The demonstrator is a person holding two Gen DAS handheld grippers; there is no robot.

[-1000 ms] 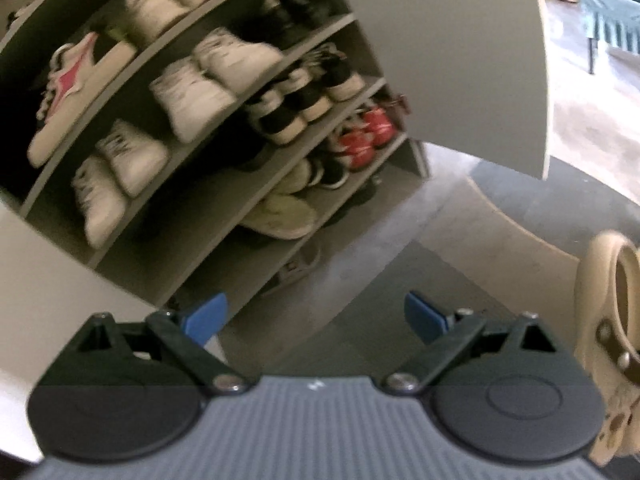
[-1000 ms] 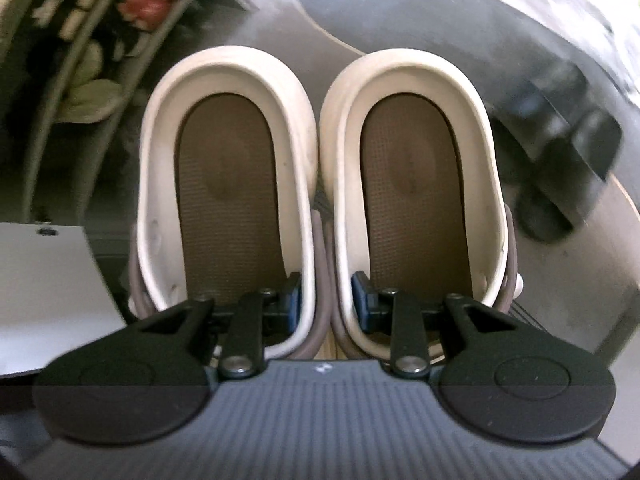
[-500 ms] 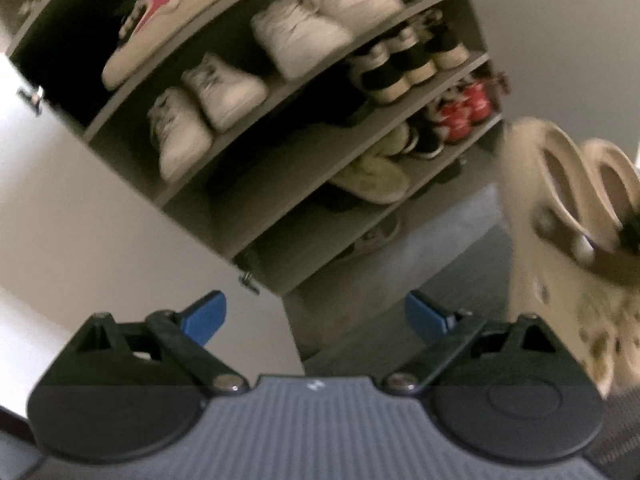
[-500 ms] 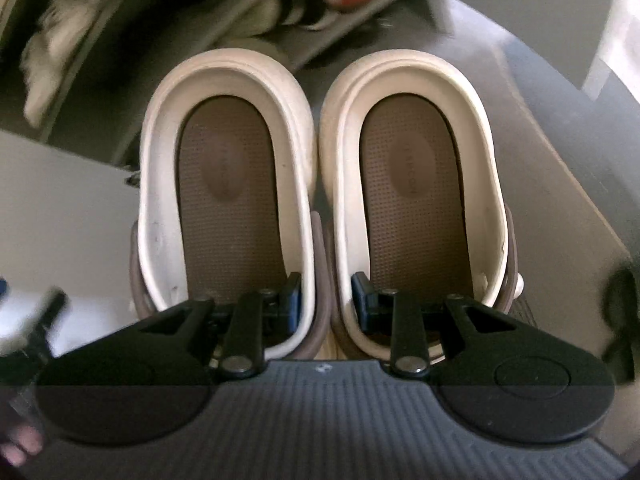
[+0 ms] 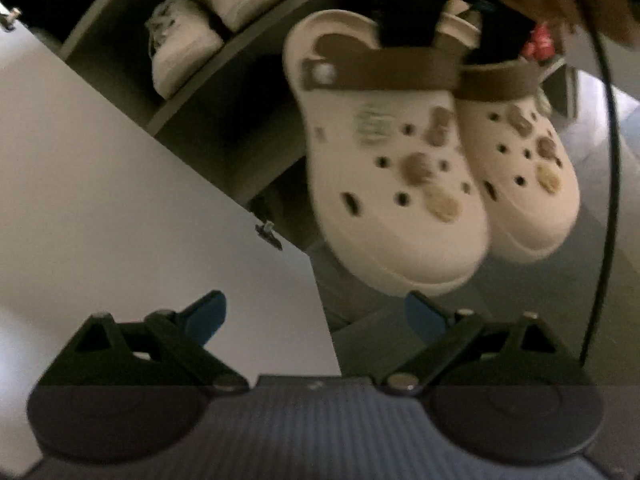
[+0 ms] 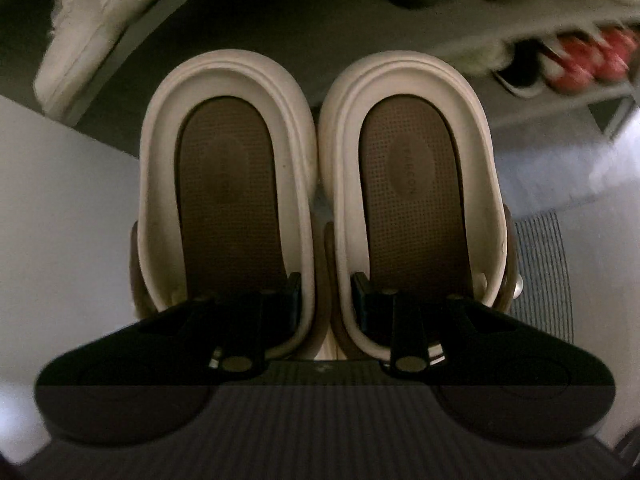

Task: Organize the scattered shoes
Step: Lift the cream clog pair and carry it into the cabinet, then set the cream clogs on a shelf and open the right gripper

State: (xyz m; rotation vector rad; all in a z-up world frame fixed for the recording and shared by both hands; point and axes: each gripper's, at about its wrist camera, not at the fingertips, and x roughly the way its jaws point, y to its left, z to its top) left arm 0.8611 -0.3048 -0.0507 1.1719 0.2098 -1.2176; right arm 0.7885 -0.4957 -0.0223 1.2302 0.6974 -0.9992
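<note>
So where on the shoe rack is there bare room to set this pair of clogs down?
The dark bare shelf below the white sneakers and left of the held clogs looks free. The right gripper clamps both clogs. Crowded: the upper shelf with the sneakers and the far end with the red shoes. The left gripper is open.

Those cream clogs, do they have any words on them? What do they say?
"FARCON": stamped on the brown insole of the right-hand clog, right wrist view.
Left-hand clog insole: a stamp is there, too dark to read.
Charms on the clog tops, left wrist view: too blurred to read.
</note>
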